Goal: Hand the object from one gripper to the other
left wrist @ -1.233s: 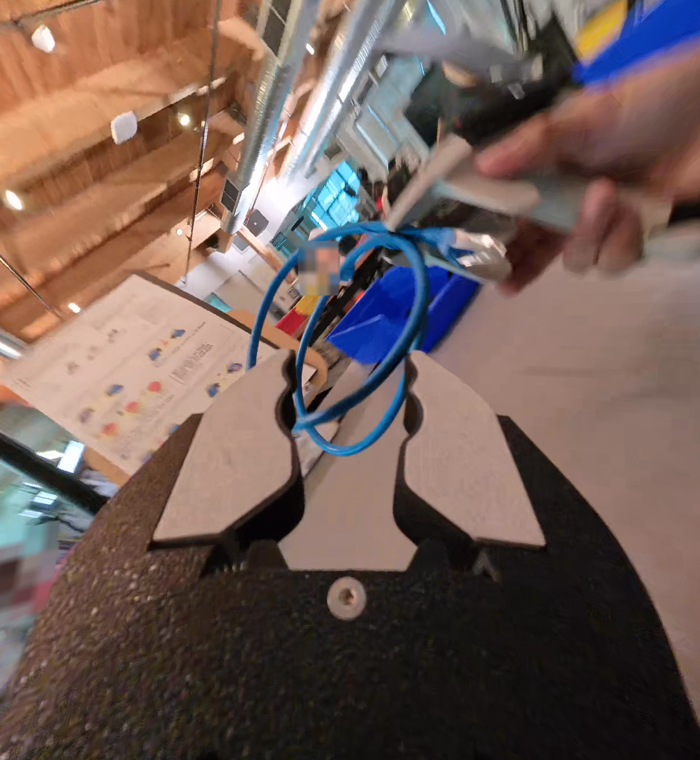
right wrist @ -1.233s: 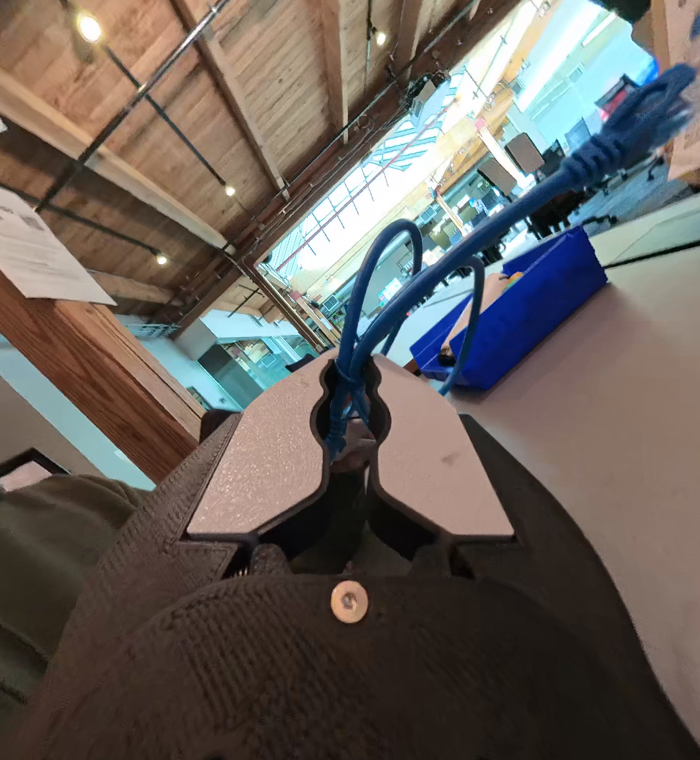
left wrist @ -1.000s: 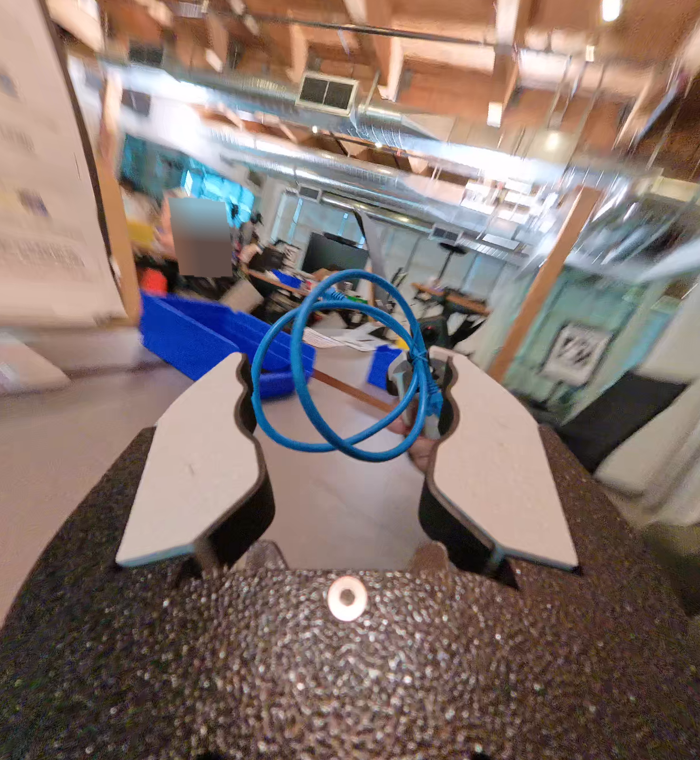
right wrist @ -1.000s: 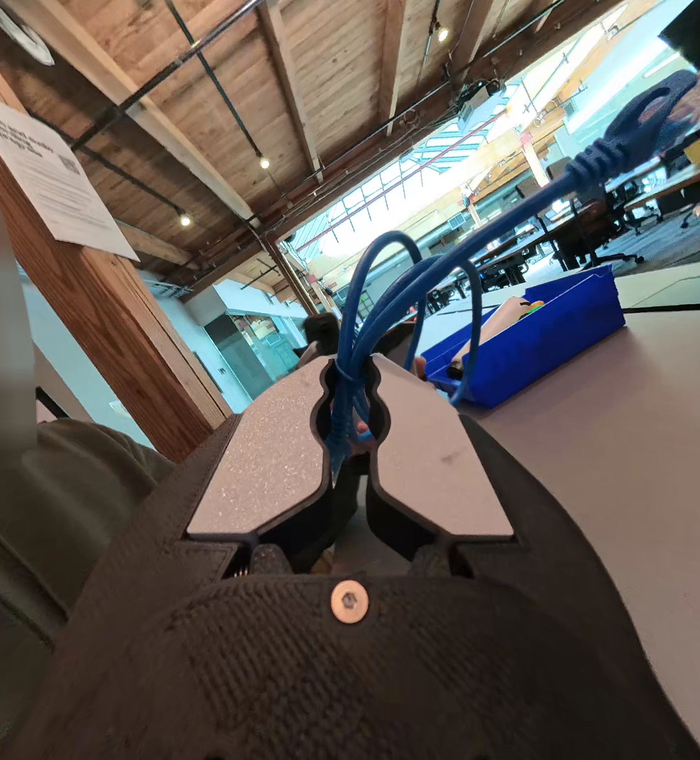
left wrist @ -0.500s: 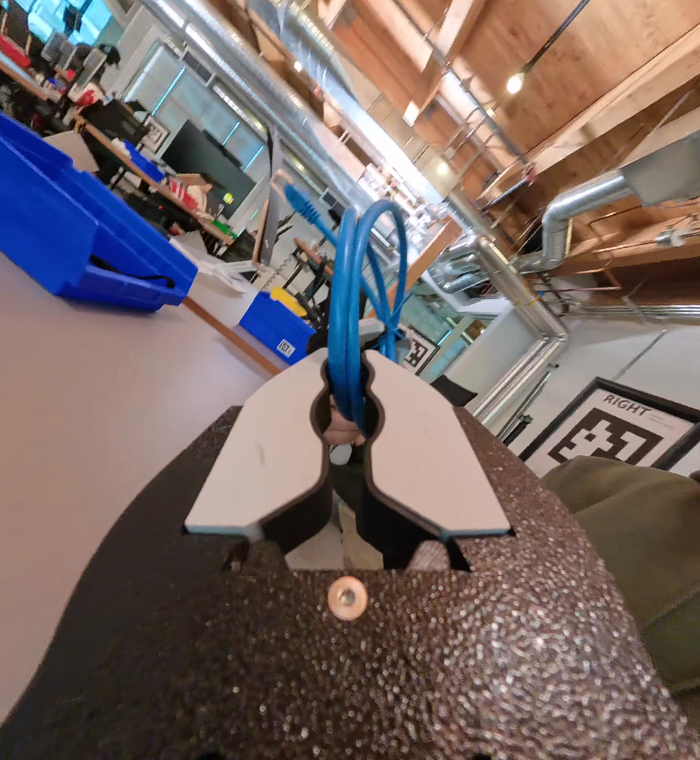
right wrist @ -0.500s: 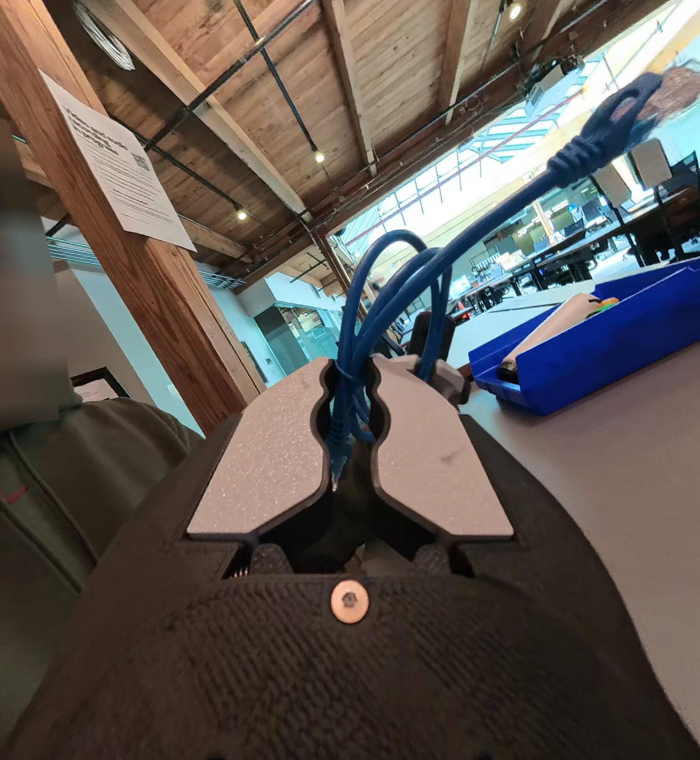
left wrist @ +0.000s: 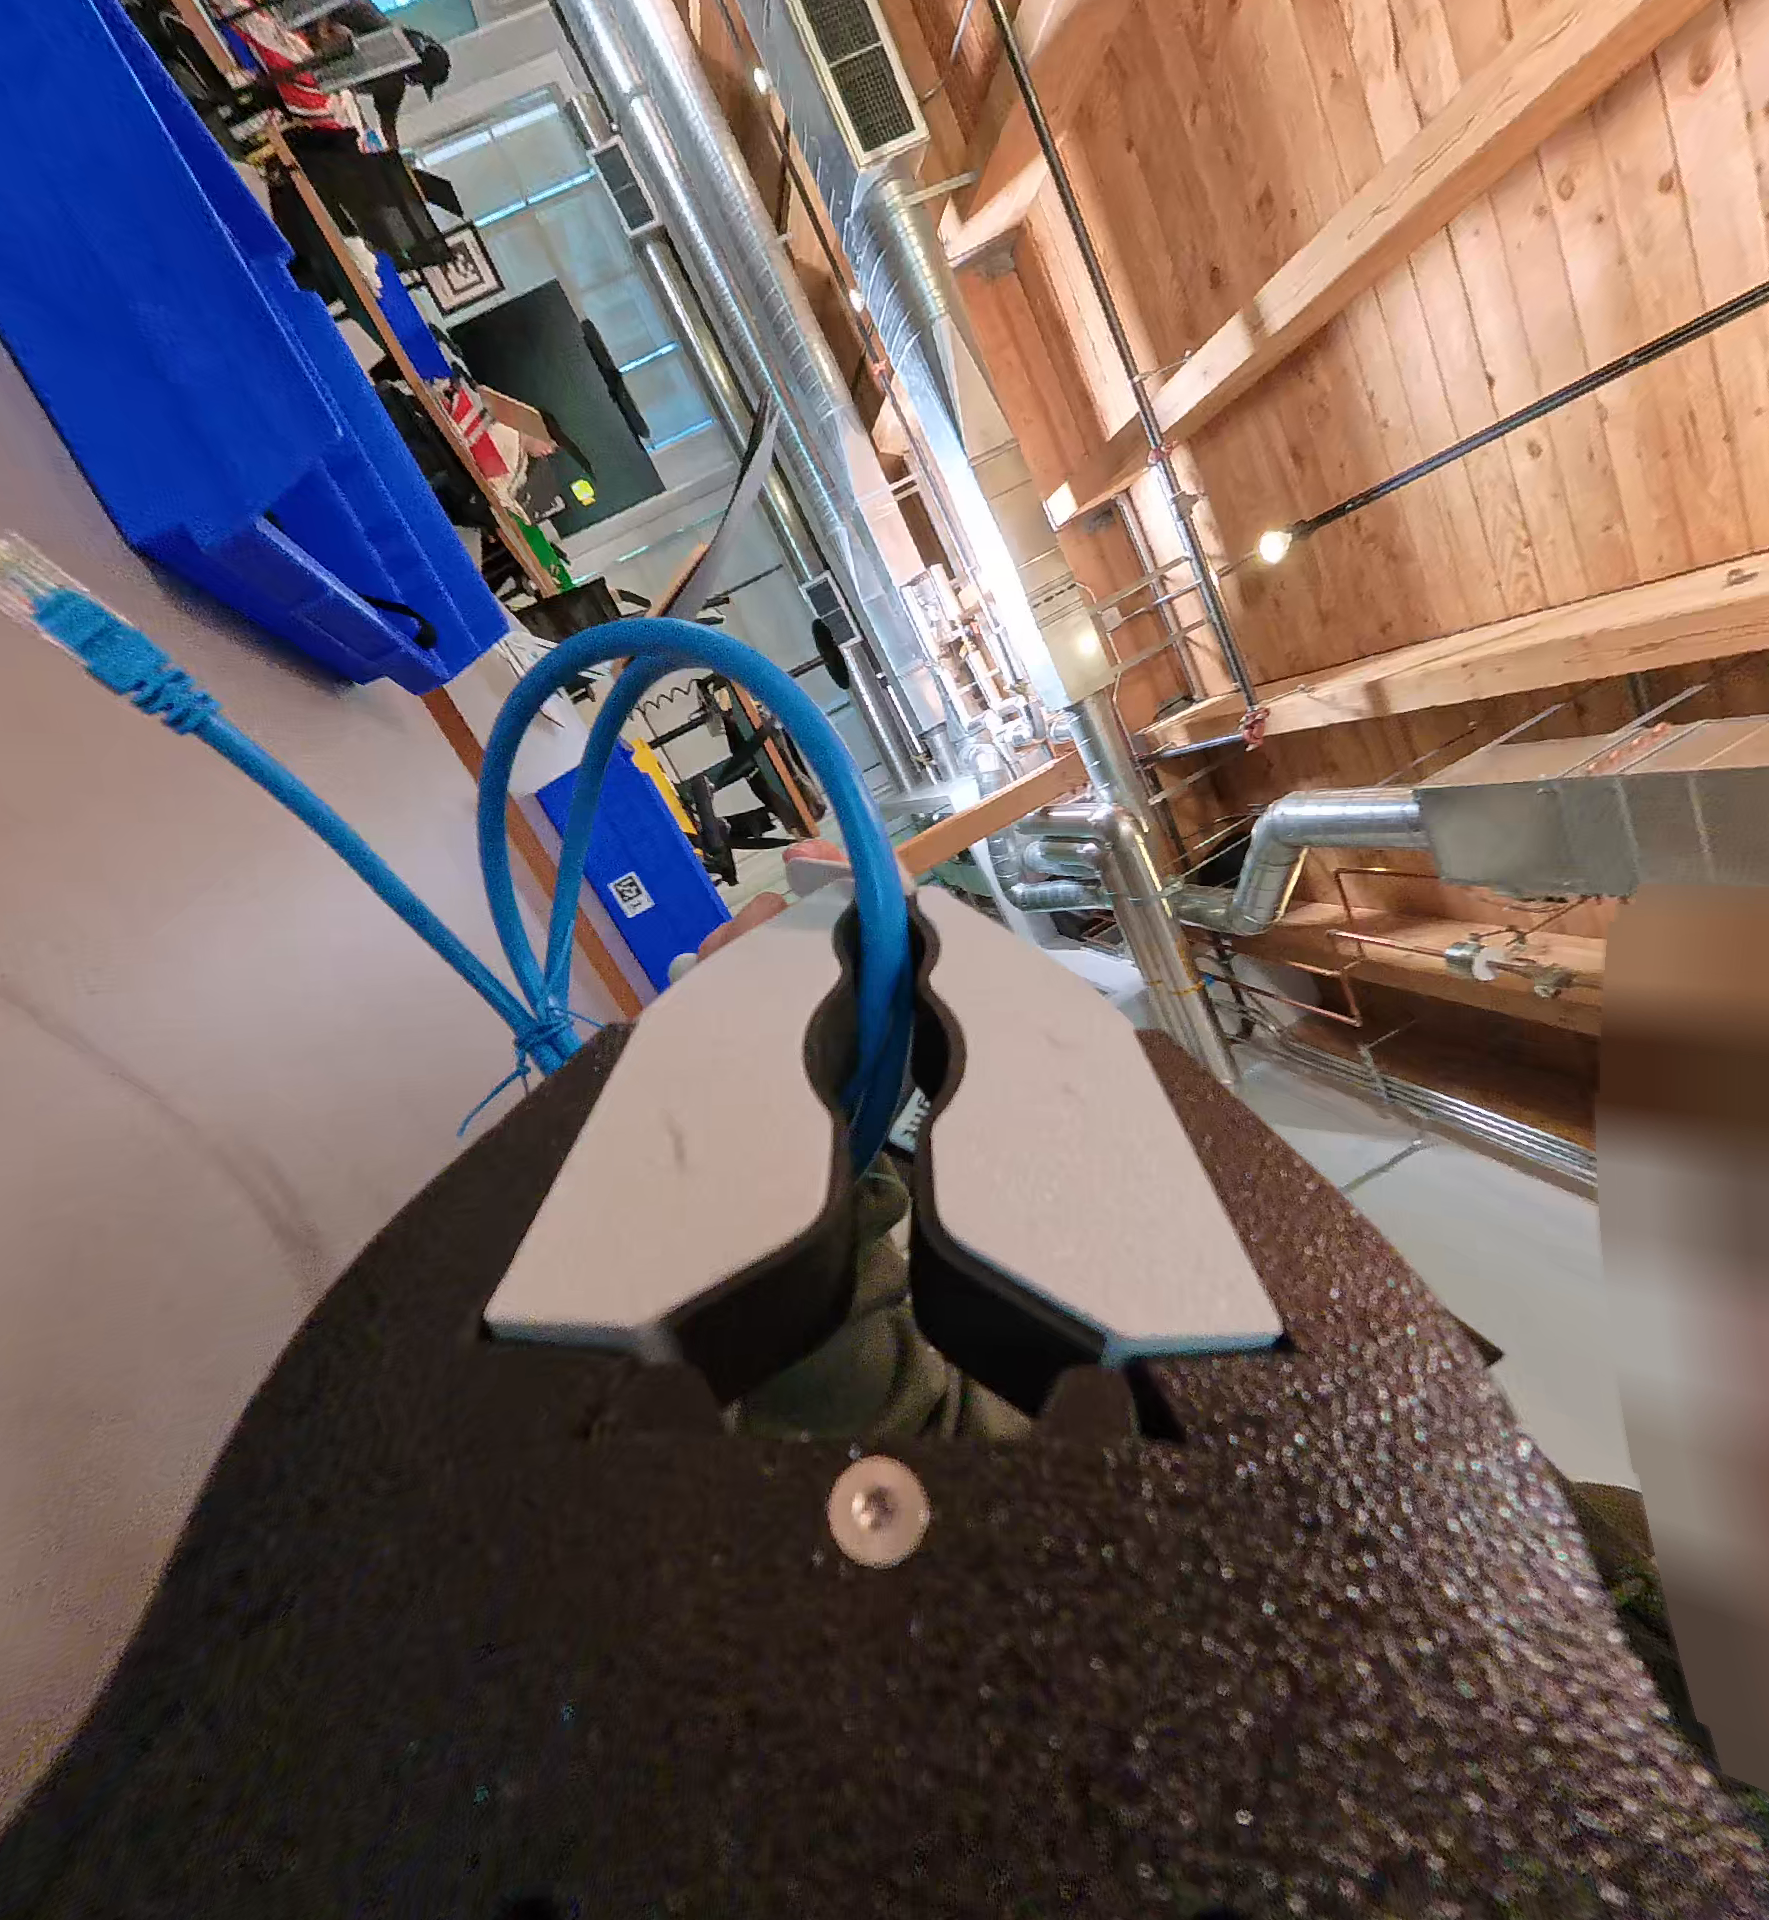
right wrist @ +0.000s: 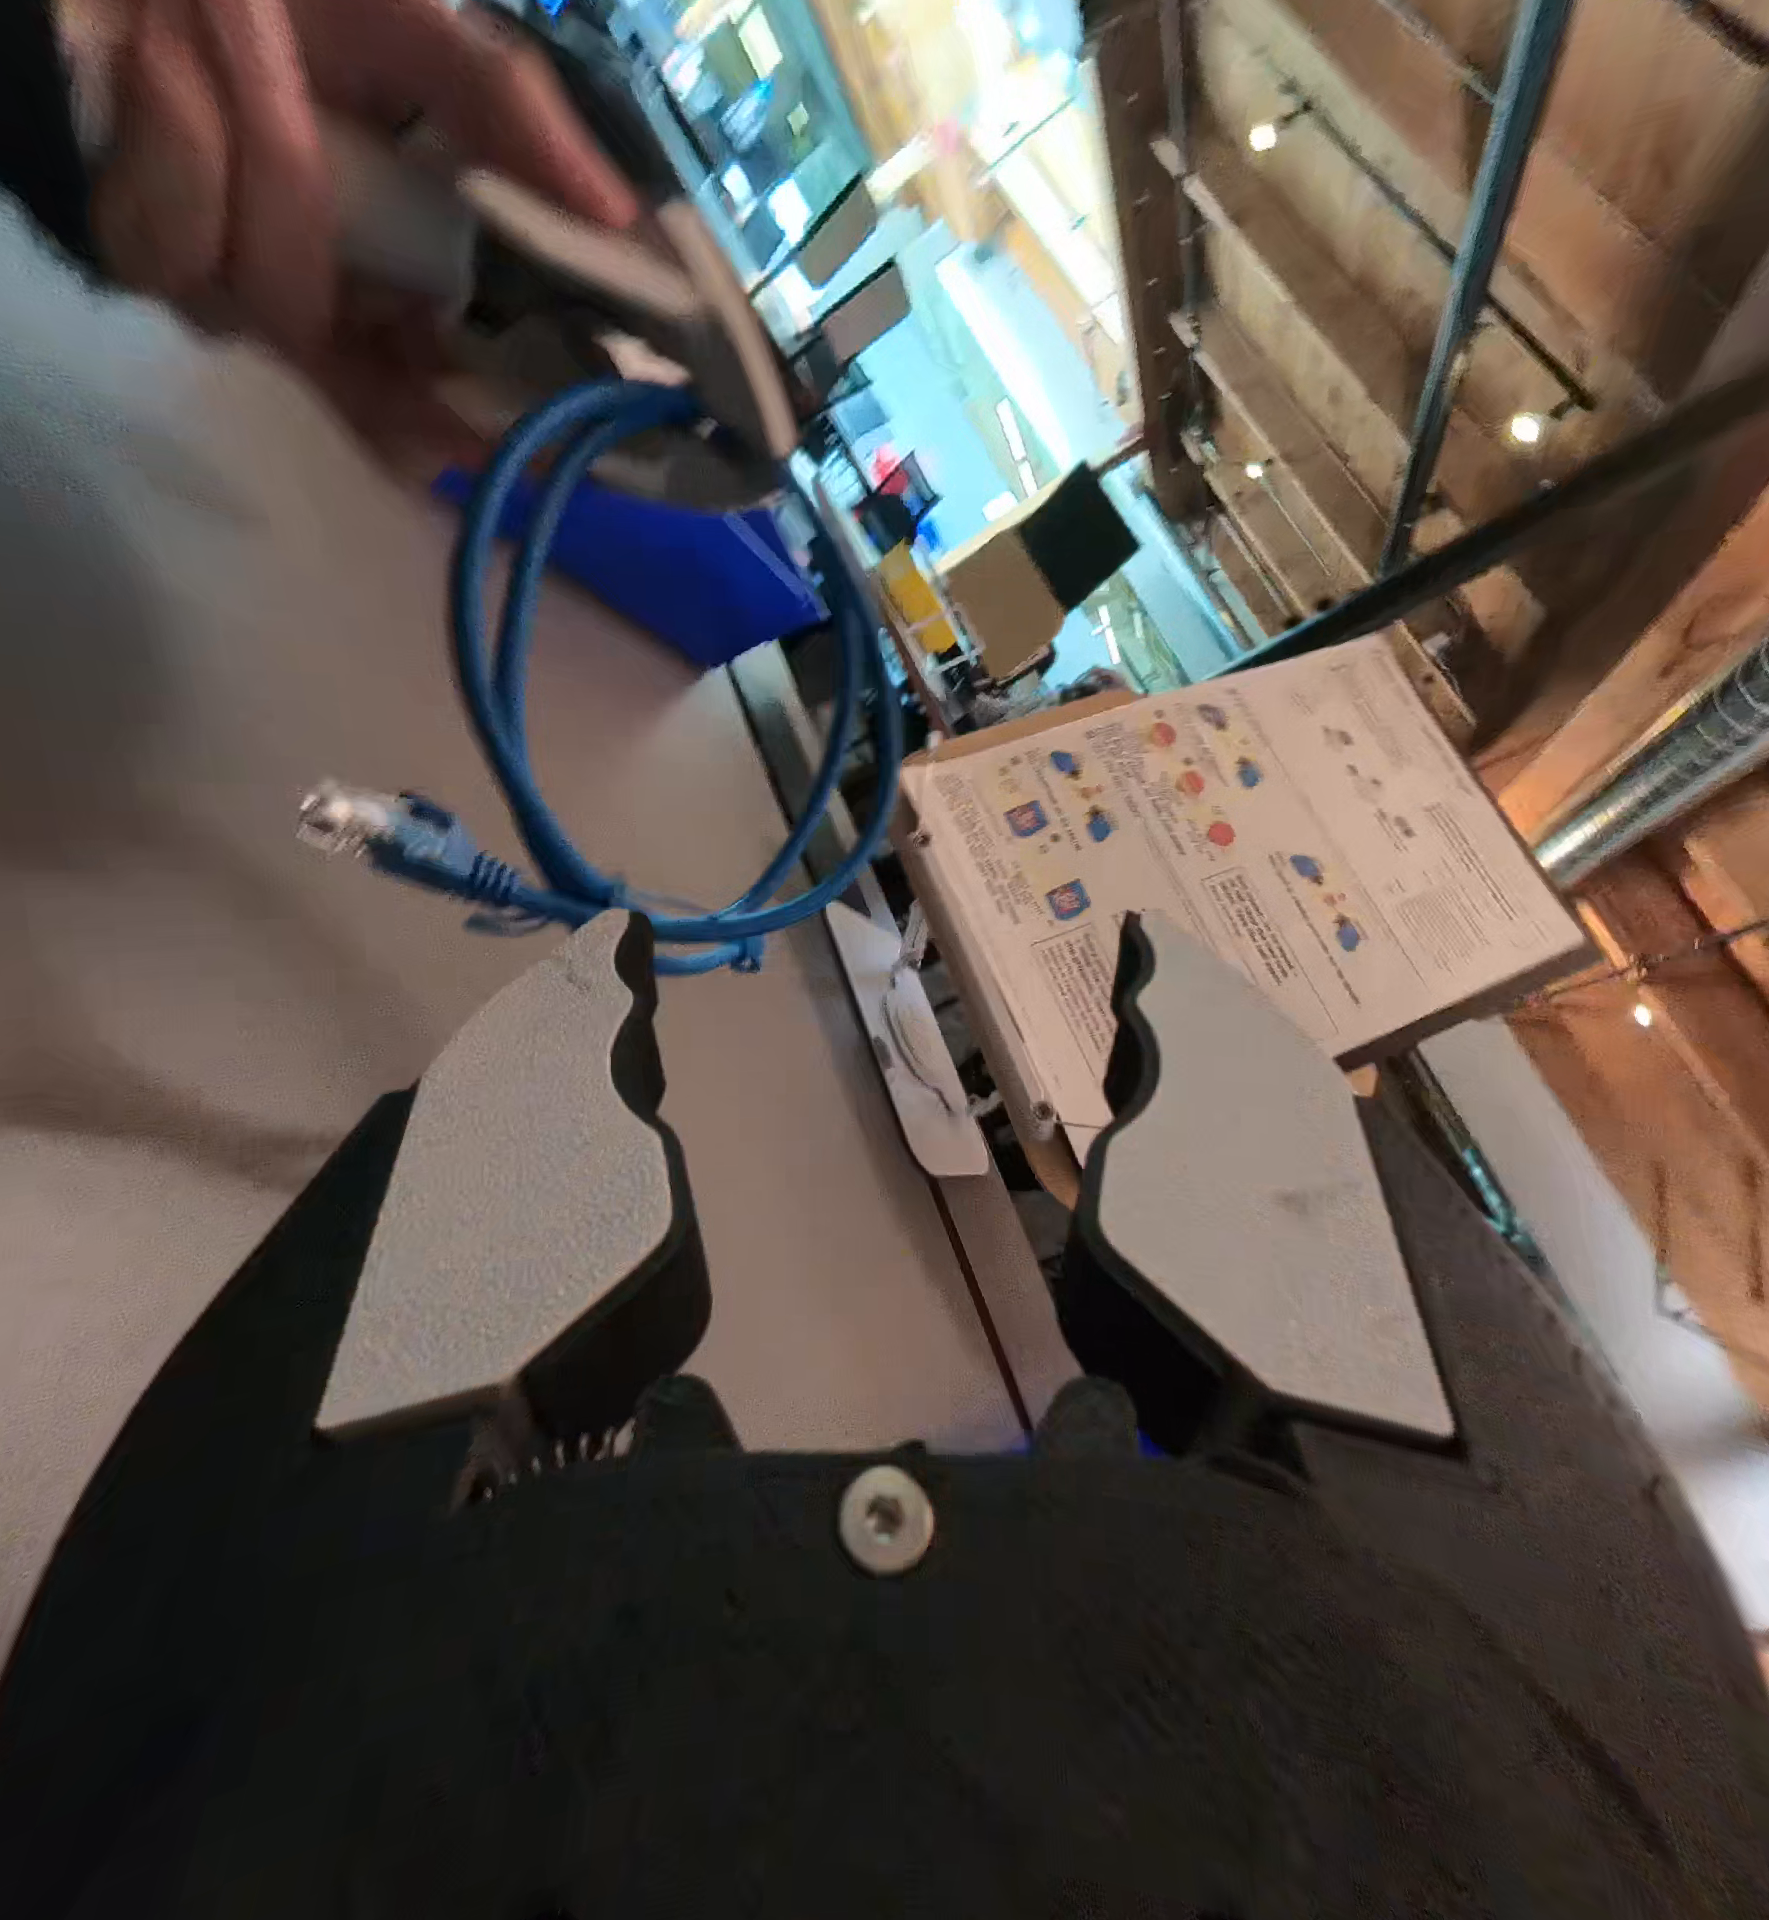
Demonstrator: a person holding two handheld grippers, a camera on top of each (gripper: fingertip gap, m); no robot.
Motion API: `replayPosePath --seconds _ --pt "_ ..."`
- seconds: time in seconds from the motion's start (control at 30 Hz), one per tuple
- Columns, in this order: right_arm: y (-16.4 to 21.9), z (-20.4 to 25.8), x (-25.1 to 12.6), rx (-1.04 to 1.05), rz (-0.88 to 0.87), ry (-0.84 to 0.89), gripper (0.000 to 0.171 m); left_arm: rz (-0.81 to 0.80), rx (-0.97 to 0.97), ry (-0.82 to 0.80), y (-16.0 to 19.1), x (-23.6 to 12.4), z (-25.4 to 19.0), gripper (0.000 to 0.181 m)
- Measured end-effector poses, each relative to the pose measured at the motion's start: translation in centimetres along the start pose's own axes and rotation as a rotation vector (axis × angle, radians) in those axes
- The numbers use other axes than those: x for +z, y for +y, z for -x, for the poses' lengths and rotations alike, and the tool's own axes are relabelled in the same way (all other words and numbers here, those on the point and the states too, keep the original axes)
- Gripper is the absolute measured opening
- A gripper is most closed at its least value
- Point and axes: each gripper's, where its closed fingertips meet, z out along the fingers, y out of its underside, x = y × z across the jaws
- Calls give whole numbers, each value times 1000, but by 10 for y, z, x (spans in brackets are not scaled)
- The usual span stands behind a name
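Left gripper (left wrist: 880, 914) pinches cable (left wrist: 693, 665) — right gripper (right wrist: 875, 935) (gaping).

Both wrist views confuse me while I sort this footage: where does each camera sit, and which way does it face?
Left wrist view: on the left gripper, looking along its jaws, shut on the blue cable, across the grey table towards a wooden ceiling; an olive sleeve shows between the jaws.
Right wrist view: on the right gripper, jaws open and empty, facing the cable hanging from the left gripper, with the hand holding it, blurred.
Shared: the cable, table and blue bin.
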Motion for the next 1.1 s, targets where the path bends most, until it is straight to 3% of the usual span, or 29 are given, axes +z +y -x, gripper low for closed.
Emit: replayPosePath --seconds 0.2,0.27,0.37,0.43,0.57,0.67,0.77,0.93,1.0,1.1 --pt "7 31 15 -369 71 -27 80 9 -60 68 6 7 -17 4" --pt "7 38 21 -444 75 0 69 14 -61 84 9 11 -26 4" --pt "-2 33 22 -462 39 87 33 15 -54 91 10 13 -32 4" --pt "-4 30 22 -464 38 107 22 20 -48 80 10 12 -29 4" --pt "-6 25 20 -364 52 61 17 21 47 -2 6 8 -15 10" --pt "-4 25 19 -250 82 4 16 13 277 -159 -2 4 -4 43" --pt "0 22 16 -103 114 -73 15 28 704 -314 -12 -3 -14 68" --pt "-1 30 3 3 152 -269 15 184 1576 -462 8 -5 -41 74" --pt "-1 36 -4 2 184 -346 16 312 1755 -452 28 -2 -37 72" --pt "-6 40 -11 -5 213 -407 16 533 1866 -464 52 1 -12 66"
